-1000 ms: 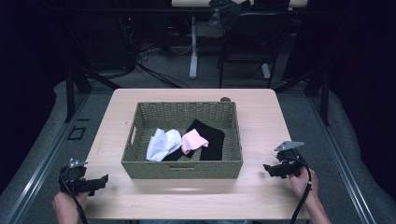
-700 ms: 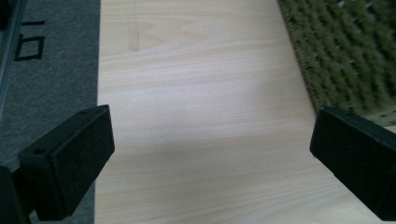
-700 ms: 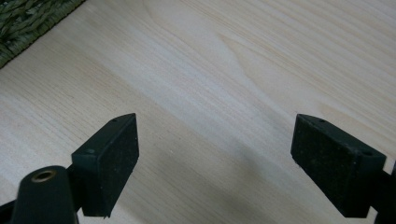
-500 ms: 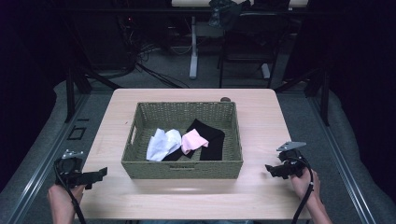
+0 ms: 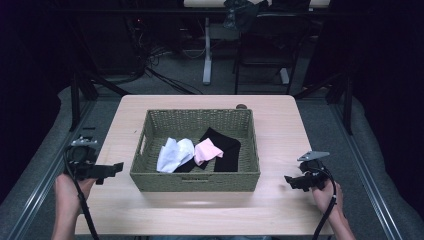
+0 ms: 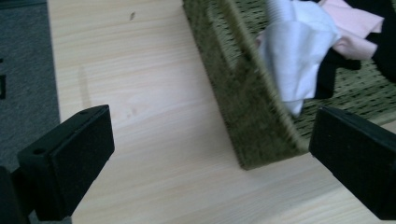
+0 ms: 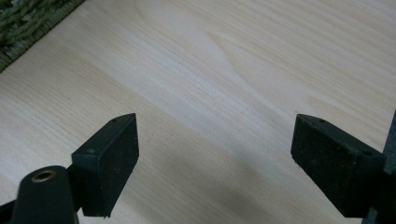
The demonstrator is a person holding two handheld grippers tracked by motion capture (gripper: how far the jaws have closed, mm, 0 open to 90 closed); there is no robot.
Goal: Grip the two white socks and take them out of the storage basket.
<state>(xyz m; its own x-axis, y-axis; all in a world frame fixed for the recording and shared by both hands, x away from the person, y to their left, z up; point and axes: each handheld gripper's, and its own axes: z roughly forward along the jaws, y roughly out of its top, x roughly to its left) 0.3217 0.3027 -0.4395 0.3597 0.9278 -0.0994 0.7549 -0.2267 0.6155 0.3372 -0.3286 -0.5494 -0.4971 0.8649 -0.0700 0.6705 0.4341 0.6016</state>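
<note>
I have both sets of fingers spread wide with nothing between them. Ahead of my left gripper (image 5: 107, 170) lies pale wood-grain counter (image 6: 154, 140), and the near corner of the woven basket (image 6: 247, 116) sits just inside the right-hand finger, apart from it. Beyond that finger, inside the basket, the white cloth (image 6: 294, 56) drapes against the wall, with the pink cloth (image 6: 355, 28) and the black cloth (image 6: 387, 46) behind it. My right gripper (image 5: 295, 181) hovers over bare counter; between its fingers I see only wood grain, and a corner of basket weave sits far off past the left-hand finger. From the high view the counter stands on grey floor (image 5: 320, 115), with dark stands and cables (image 5: 165, 75) beyond it. A small dark round thing (image 5: 241, 106) rests by the basket's far rim; I cannot make out what it is.
</note>
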